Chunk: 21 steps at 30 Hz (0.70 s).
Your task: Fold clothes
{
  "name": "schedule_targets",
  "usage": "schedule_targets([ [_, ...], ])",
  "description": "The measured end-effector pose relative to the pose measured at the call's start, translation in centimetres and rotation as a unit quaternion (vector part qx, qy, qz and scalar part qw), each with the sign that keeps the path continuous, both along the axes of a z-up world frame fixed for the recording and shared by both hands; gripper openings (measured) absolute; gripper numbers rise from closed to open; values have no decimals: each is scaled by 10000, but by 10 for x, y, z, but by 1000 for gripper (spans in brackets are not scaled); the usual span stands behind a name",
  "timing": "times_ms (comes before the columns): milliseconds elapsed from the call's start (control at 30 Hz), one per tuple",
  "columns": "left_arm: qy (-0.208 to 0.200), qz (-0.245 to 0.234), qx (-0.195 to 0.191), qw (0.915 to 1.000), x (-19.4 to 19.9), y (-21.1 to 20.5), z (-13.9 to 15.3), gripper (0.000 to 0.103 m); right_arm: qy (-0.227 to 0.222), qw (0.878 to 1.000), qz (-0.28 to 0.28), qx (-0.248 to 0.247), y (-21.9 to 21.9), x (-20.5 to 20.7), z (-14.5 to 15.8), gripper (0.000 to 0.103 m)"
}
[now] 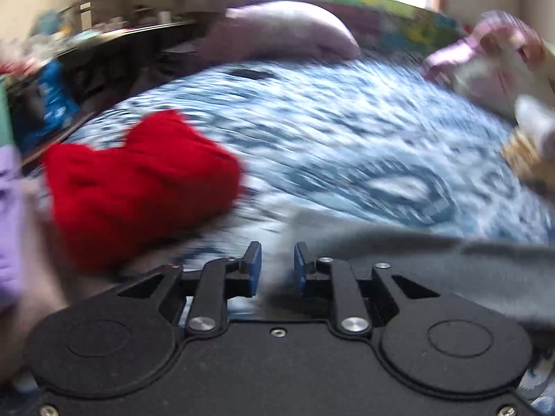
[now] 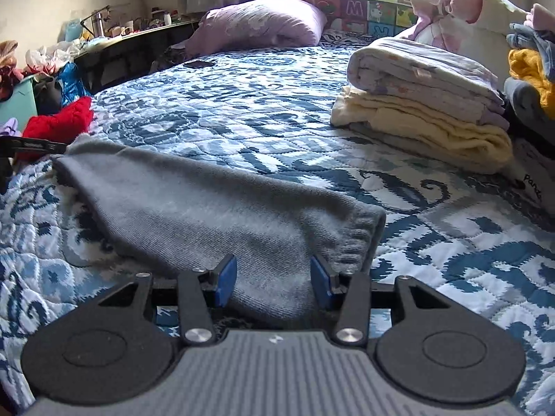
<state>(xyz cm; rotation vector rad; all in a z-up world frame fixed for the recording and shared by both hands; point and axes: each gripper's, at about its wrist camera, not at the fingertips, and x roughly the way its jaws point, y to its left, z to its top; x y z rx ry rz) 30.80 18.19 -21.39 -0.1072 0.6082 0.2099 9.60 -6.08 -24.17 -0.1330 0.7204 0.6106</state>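
A grey knitted garment lies folded flat on the blue patterned bedspread. My right gripper is open, its blue pads on either side of the garment's near ribbed end. In the blurred left wrist view, my left gripper is open, with the garment's other end running from the gap off to the right. The left gripper also shows as a dark arm at the garment's far left corner.
A red knitted garment lies at the bed's left edge. Folded blankets are stacked at the right, with a clothes pile behind. A lilac pillow lies at the head. A cluttered shelf runs along the left.
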Motion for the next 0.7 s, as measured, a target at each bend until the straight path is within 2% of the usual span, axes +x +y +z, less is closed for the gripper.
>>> schedule_targets([
  [100, -18, 58, -196, 9998, -24, 9, 8, 20, -9, 10000, -14, 98, -4, -8, 2, 50],
  [133, -32, 68, -441, 9990, -30, 10, 8, 23, -2, 9999, -22, 144, -6, -11, 2, 50],
  [167, -69, 86, -796, 9968, -36, 12, 6, 32, 1, 9998, -40, 191, -8, -14, 3, 50],
  [200, -111, 107, -1173, 9930, -41, 13, 3, 36, 3, 9997, -69, 239, -9, -16, 3, 50],
  [233, -151, 138, -1565, 9875, -45, 13, -2, 44, 15, 9995, -96, 291, -11, -18, 4, 50],
  [267, -191, 172, -1959, 9803, -48, 13, -8, 47, 29, 9993, -132, 348, -14, -20, 5, 50],
  [400, -166, 431, -3258, 9443, -43, 12, -34, 53, 32, 9984, -275, 490, -23, -25, 9, 51],
  [467, -187, 506, -3470, 9363, -39, 6, -41, 53, 17, 9980, -357, 530, -28, -22, 12, 51],
  [533, -199, 510, -3447, 9371, -33, -1, -42, 53, -46, 9977, -461, 505, -30, -18, 14, 51],
  [633, -233, 628, -3692, 9269, -22, 0, -48, 53, -120, 9972, -568, 479, -31, -9, 13, 50],
  [700, -301, 708, -3795, 9220, -14, 5, -51, 53, -60, 9968, -619, 510, -32, 1, 9, 44],
])
